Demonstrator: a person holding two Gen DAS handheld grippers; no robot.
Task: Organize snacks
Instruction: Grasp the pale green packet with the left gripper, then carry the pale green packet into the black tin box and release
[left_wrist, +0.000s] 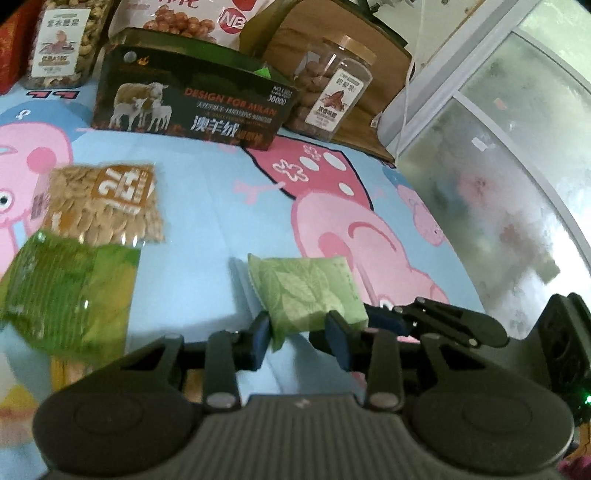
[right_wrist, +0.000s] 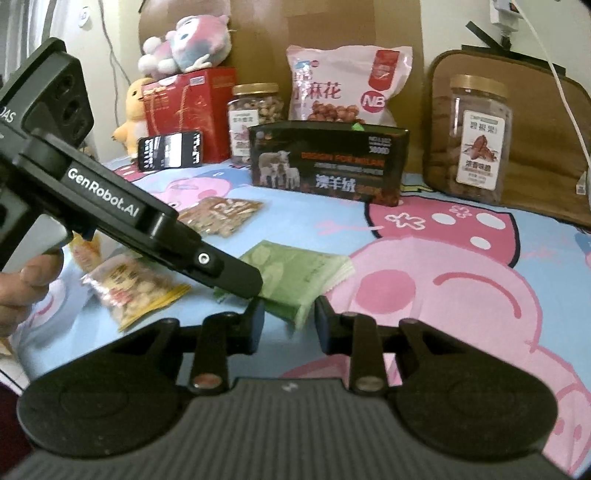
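Right claw (right_wrist: 288, 321) parted around green packet (right_wrist: 299, 277); left claw (right_wrist: 236, 277) overlaps it; black box (right_wrist: 328, 166) behind, on bed.
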